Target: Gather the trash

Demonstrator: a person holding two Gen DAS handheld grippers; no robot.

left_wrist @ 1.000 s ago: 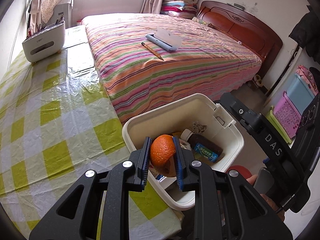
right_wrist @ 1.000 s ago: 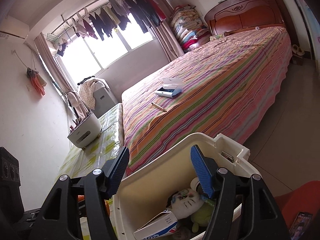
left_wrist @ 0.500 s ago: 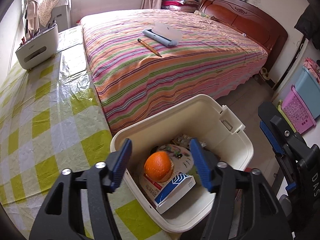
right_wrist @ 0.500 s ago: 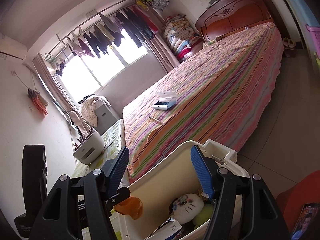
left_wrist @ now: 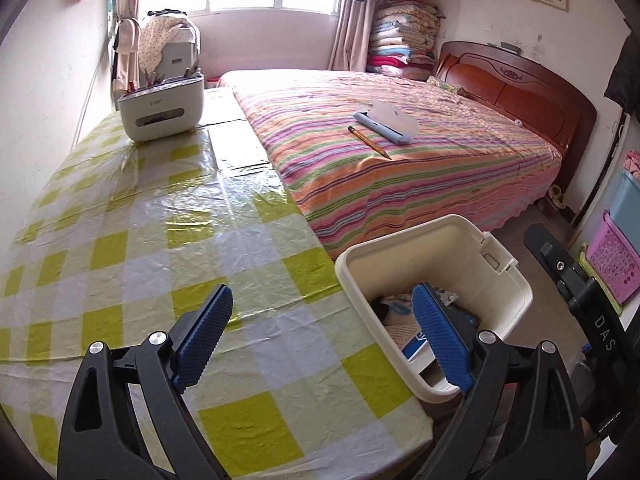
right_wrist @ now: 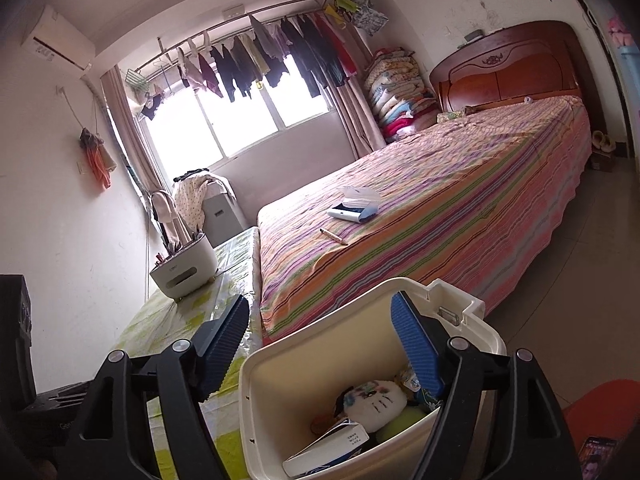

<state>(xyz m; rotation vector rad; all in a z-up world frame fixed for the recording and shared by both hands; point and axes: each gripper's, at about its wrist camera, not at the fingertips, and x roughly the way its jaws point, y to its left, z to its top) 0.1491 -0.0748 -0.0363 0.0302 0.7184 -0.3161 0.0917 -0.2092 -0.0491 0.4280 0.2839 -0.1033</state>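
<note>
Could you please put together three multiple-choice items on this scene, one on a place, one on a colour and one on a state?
1. Where does the pencil lie?
A. on the bed
B. in the bin
C. on the table

2. What colour are the checks on the tablecloth?
A. red and white
B. yellow-green and white
C. blue and white

3. How does the left gripper stand?
A. shut on an orange
B. shut on a box
C. open and empty

Answers: 1 A, it rests on the striped cover beside a blue case. 2 B, those checks cover the table. 3 C, its blue pads stand wide apart with nothing between them.
</note>
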